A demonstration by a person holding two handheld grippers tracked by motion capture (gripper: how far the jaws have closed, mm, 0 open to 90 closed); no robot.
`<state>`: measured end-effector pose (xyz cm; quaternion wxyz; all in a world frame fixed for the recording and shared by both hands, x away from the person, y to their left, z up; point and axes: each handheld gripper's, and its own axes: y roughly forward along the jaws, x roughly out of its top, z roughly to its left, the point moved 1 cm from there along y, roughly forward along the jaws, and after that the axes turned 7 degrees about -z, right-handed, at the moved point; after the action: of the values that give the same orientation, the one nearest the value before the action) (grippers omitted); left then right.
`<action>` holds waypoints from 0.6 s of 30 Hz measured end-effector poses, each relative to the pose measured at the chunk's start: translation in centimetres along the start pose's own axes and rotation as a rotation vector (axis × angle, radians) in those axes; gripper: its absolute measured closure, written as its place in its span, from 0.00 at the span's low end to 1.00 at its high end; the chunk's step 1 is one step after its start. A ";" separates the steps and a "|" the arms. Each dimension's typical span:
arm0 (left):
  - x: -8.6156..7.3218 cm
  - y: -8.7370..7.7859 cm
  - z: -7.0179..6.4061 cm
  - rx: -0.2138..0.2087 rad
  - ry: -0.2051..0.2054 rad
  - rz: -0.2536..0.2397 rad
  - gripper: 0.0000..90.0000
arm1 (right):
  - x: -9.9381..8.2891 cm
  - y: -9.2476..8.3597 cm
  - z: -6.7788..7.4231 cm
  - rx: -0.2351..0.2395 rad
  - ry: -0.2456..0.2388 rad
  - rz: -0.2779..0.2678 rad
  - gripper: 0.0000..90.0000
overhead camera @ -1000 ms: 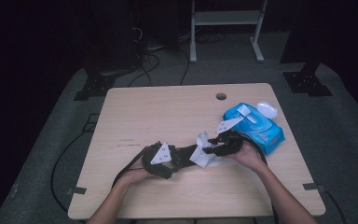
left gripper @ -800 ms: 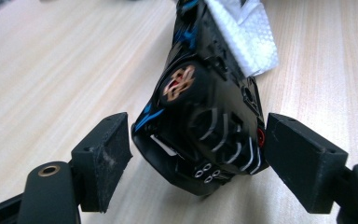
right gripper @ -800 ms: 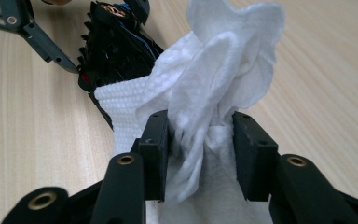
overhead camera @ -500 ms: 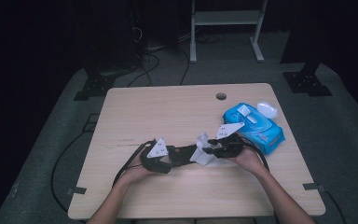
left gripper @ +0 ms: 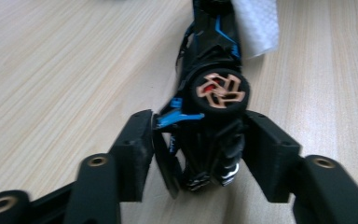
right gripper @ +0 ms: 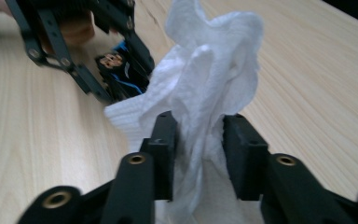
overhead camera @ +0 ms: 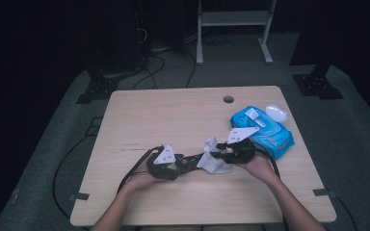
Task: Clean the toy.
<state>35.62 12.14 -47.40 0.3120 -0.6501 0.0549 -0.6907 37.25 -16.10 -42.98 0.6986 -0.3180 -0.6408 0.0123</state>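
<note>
A black toy car with blue trim and a copper-coloured wheel (left gripper: 219, 91) lies on the wooden table (overhead camera: 173, 115). My left gripper (left gripper: 200, 135) has just been closing and its pads now press on the car's near end from both sides. In the high view the left gripper (overhead camera: 180, 162) is at the centre left and the car (overhead camera: 190, 161) points right. My right gripper (right gripper: 200, 126) has also been closing and is shut on a crumpled white wipe (right gripper: 209, 70). That wipe (overhead camera: 214, 161) rests against the car's far end, with the right gripper (overhead camera: 217, 155) just right of it.
A blue pack of wipes (overhead camera: 265, 132) lies at the table's right, beside the right hand. A white cap (overhead camera: 275, 113) sits just behind it. A cable hole (overhead camera: 228, 99) is near the far edge. Black cables trail off the left gripper toward the near left.
The right gripper with the wipe has shifted slightly toward the near edge. The left hand has stayed in place on the car.
</note>
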 end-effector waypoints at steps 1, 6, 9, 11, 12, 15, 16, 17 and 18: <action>0.0 0.0 0.0 0.000 0.000 0.000 0.54 | 0.0 0.0 0.0 0.000 0.000 0.000 0.74; -0.1 0.0 -0.1 -0.010 -0.012 0.004 0.60 | 0.2 0.9 0.9 -0.001 0.009 -0.004 0.86; -0.1 -0.1 -0.2 -0.012 -0.013 0.002 0.62 | 0.4 1.5 1.3 -0.027 0.008 -0.013 0.92; -0.2 -0.1 -0.3 0.000 0.006 0.001 0.63 | 0.6 1.8 1.5 -0.040 0.021 -0.014 0.93; -0.2 -0.1 -0.3 0.000 0.006 0.001 0.63 | 0.6 1.8 1.5 -0.040 0.021 -0.014 0.93; -0.3 -0.2 -0.3 0.008 -0.001 -0.004 0.63 | 0.7 2.2 1.7 -0.071 0.035 -0.023 0.93; -0.3 -0.2 -0.2 0.008 -0.010 -0.005 0.63 | 0.8 2.3 1.8 -0.082 0.038 -0.029 0.93; -0.4 -0.2 -0.2 0.009 -0.015 -0.006 0.63 | 0.8 2.3 1.8 -0.088 0.042 -0.031 0.93; -0.4 -0.3 -0.1 0.007 -0.020 -0.004 0.62 | 0.8 2.3 1.7 -0.094 0.053 -0.037 0.93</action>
<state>35.39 12.48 -47.60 0.3133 -0.6561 0.0480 -0.6848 36.72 -13.17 -43.37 0.6997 -0.3387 -0.6279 -0.0389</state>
